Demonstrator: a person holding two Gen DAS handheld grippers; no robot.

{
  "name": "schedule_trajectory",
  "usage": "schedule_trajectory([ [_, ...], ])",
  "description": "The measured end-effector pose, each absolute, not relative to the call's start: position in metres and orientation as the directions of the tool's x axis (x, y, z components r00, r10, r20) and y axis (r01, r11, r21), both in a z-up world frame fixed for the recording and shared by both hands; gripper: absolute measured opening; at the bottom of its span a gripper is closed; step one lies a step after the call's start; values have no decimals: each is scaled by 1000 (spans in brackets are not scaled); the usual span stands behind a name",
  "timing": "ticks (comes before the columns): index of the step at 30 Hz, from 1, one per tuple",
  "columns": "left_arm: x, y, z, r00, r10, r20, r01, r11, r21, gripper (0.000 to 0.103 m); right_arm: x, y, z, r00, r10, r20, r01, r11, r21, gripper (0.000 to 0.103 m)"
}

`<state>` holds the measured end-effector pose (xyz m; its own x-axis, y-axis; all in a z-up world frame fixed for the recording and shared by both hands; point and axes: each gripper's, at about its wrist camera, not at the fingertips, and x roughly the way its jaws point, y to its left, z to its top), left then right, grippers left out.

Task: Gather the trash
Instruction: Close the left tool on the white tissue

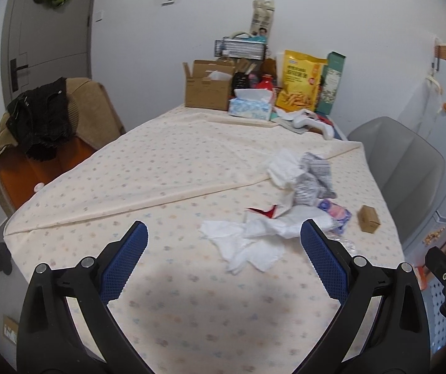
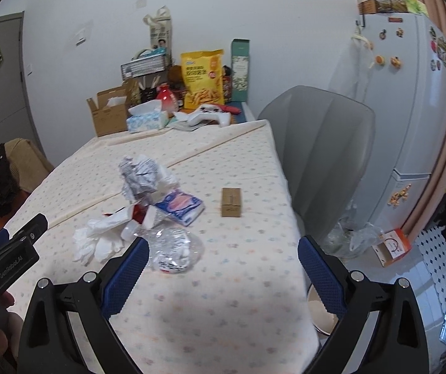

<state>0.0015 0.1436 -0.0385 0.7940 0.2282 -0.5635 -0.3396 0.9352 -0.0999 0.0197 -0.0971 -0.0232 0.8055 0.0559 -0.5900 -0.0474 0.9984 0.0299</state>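
Both grippers hover wide open over the bench with nothing in them, so no pick has started, I'd guess. Left gripper is lined up on the tissue, which sits just ahead between its fingers. Right gripper has the clear wrapper right by its left finger; crumpled paper and a blue packet lie further ahead, small box ahead and apart. A bin waits below its right finger, probably the drop spot.
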Motion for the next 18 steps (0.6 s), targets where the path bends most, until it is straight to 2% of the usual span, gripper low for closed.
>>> schedule_trajectory([
  [7, 13, 170, -63, 755, 238, -611, -380, 918, -112, 95, 42, -71, -43, 762, 111, -638, -116, 993, 33, 83],
  [18, 55, 169, -99, 691, 190, -698, -356, 929, -100, 87, 71, -61, -74, 702, 121, -702, -137, 990, 34, 83],
])
